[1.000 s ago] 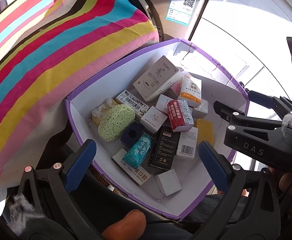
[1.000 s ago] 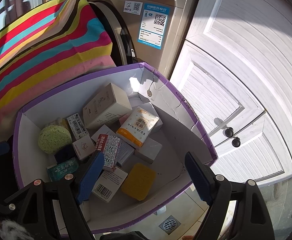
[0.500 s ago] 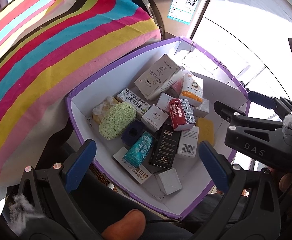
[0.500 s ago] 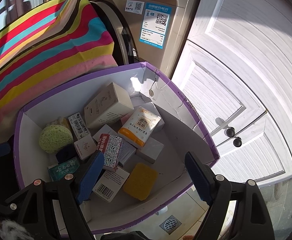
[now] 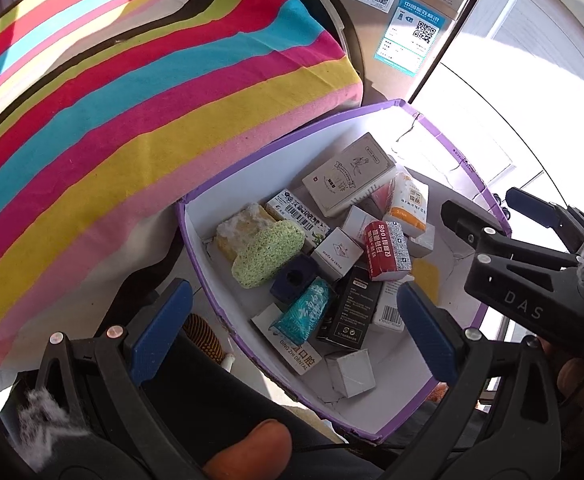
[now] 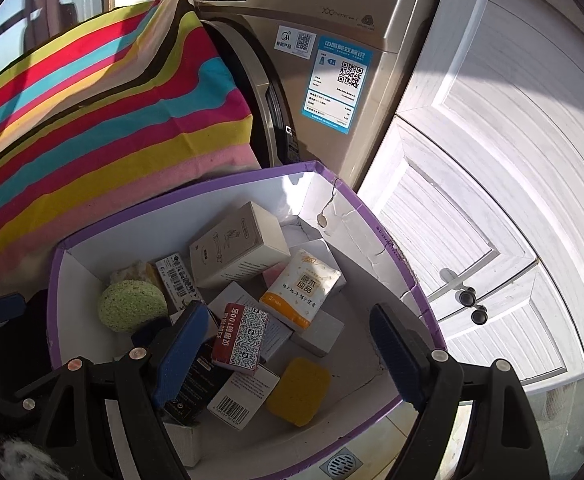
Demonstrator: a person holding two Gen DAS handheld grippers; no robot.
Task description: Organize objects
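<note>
From the left wrist, the left gripper [image 5: 294, 326] hangs with its jaws wide and empty above the purple-rimmed box [image 5: 472, 168], where a green sponge [image 5: 267, 254] lies beside small cartons near the left wall. From the right wrist, the right gripper [image 6: 292, 354] also stands spread wide, holding nothing, over the red carton [image 6: 240, 336] and a yellow sponge [image 6: 298, 390] (probably light and squashy). The cartons look light but crushable; I would pinch one across its narrow flat sides.

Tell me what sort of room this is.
Probably a home laundry area: a front-loading washing machine with an energy label, white cupboard doors beside it, and a floor drain.
</note>
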